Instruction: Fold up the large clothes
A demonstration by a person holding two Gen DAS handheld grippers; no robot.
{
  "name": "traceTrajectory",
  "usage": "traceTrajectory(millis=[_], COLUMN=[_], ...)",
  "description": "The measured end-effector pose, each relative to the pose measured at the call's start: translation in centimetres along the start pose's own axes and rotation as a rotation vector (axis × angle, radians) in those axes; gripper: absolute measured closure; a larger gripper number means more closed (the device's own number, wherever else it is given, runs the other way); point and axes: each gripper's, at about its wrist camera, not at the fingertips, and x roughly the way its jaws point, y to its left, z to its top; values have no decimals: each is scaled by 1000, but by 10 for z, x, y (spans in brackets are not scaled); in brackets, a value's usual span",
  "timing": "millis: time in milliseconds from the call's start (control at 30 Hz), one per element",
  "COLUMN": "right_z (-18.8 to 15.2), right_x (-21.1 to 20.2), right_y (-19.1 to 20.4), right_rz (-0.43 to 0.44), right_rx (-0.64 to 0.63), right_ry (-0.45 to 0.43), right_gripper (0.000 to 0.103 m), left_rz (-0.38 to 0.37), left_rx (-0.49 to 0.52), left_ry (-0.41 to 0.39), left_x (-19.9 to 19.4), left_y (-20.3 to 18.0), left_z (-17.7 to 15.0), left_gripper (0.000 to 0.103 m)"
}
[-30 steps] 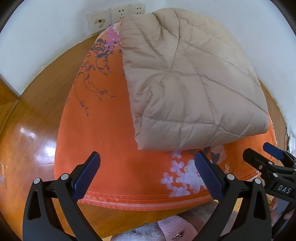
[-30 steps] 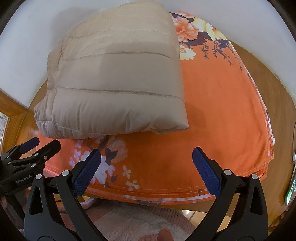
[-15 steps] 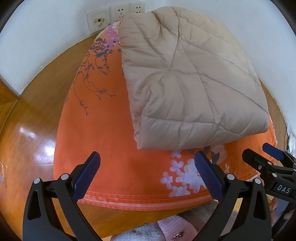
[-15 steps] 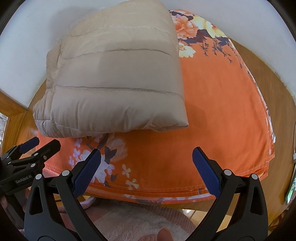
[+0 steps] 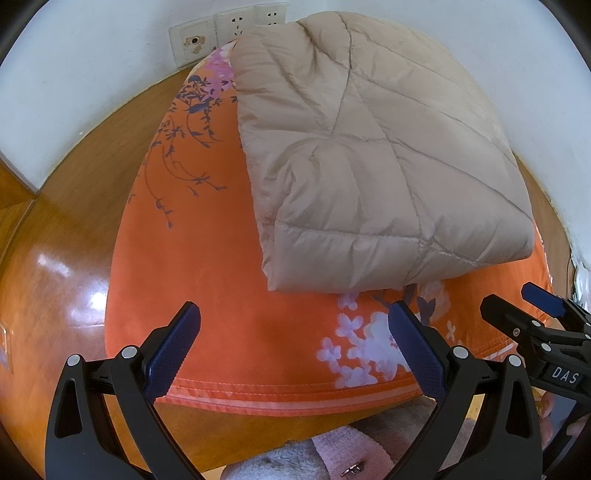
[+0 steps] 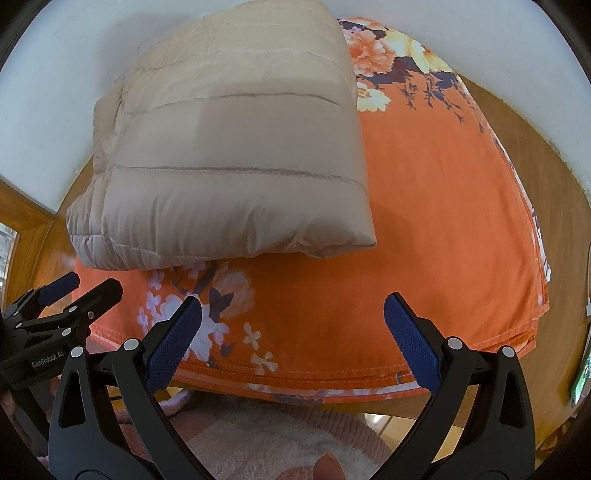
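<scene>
Left wrist view: the left gripper hangs low over the near edge of the orange flowered cloth, with its two blue fingers wide apart and nothing between them.
Right wrist view: the right gripper also has its fingers wide apart and empty, just above the near hem of the same cloth.
What changed: very little. Compared with a second ago, the beige puffy coat sits a tiny bit differently in both views, so the cameras have shifted only slightly. Both grippers stay back and open.
What that means: the coat looks already folded into a thick bundle. My guess is the folding is done or nearly done, and the hands have let go.
Where the coat is: it lies on the cloth, toward the far side by the white wall, resting flat.
Edges: the near folded edge of the coat is round and thick. The cloth's stitched hem runs just under both grippers, and the wooden table shows past it on the left.
Open room: a bare strip of orange cloth lies between the grippers and the coat. The wall and the sockets sit close behind the coat, so there is little room to push it back.
</scene>
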Motion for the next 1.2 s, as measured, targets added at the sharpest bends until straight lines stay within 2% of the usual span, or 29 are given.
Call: traceTrajectory(millis=[1200], right_z=[-3], right_x=[-3], right_y=[1], right_rz=[1], right_rx=[-11], right_ry=[1], right_gripper=[5], left_rz=[1], left_rx=[0], left_ry=[0], left_x=[-1], left_y=[0], left_z=[-3], left_gripper=[6])
